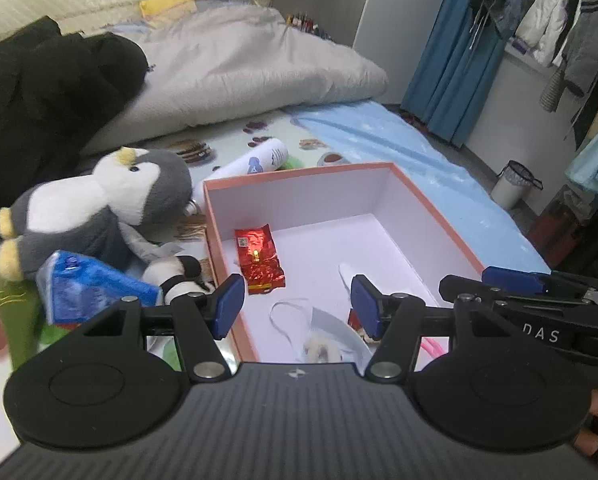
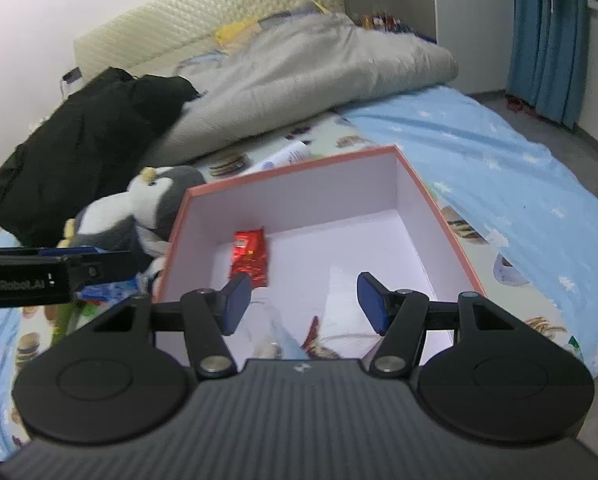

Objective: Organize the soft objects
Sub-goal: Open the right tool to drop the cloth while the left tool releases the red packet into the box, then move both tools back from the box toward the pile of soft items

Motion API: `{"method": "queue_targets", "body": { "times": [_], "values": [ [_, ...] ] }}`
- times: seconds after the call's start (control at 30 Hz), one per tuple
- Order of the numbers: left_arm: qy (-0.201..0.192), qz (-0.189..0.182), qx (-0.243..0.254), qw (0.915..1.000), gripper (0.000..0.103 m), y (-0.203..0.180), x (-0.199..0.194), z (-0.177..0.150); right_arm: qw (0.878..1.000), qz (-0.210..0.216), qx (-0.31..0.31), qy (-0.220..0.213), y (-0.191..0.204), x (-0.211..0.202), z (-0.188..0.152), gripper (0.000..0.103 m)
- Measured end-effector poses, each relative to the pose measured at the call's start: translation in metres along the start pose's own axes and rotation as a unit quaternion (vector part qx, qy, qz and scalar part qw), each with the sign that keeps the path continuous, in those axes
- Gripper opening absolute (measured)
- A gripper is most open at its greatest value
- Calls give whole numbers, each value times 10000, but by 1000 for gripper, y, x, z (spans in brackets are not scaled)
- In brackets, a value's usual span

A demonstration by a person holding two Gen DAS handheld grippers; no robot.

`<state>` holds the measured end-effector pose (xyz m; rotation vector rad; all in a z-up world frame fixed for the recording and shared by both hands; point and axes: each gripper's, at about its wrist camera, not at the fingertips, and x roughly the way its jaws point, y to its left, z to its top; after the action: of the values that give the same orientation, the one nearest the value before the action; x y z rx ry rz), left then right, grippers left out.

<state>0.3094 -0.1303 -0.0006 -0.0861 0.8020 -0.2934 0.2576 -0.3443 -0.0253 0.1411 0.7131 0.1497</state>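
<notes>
An orange-rimmed box (image 1: 431, 216) with a white inside lies on the bed. In it are a red foil packet (image 1: 259, 258) and, at the near end, a light blue face mask (image 1: 331, 330) with white loops. My left gripper (image 1: 297, 306) hangs open over the box's near left corner, with nothing between its blue pads. My right gripper (image 2: 305, 304) is open over the box (image 2: 447, 232) too, above the mask (image 2: 289, 344), and holds nothing. A grey and white penguin plush (image 1: 111, 208) lies left of the box, with a blue packet (image 1: 91, 288) in front of it.
A white bottle (image 1: 255, 162) lies behind the box. A rolled grey duvet (image 1: 251, 72) and a black garment (image 1: 39, 92) fill the far side of the bed. A blue blanket (image 2: 499, 152) runs along the right. A white bin (image 1: 513, 186) and hanging clothes (image 1: 559, 20) stand at the right.
</notes>
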Motion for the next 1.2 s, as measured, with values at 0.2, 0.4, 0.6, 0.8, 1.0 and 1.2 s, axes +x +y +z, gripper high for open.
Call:
{"method": "queue_targets", "body": {
  "times": [0.2,0.4,0.6,0.8,1.0,1.2],
  "values": [
    [-274,-9,19,9996,68,3,-53,-19,9997,102,-133,-197,25,-38,-11,61],
    [-523,-94,-13,9986,68,7,-100,-39,9988,142,-278,-387,52,-70,-24,61],
    [-631,-131,-67,9979,69,19,-143,-74,9977,161,-451,-474,82,-95,-46,62],
    [-740,-14,-128,9972,69,37,-178,-108,9963,357,-584,-517,111,-114,-72,61],
    [-748,198,-289,9966,69,57,-206,-140,9957,485,-644,-448,133,-119,-95,61],
    [-834,444,-594,9937,69,82,-216,-152,9923,758,-943,-259,164,-117,-92,81]
  ]
}}
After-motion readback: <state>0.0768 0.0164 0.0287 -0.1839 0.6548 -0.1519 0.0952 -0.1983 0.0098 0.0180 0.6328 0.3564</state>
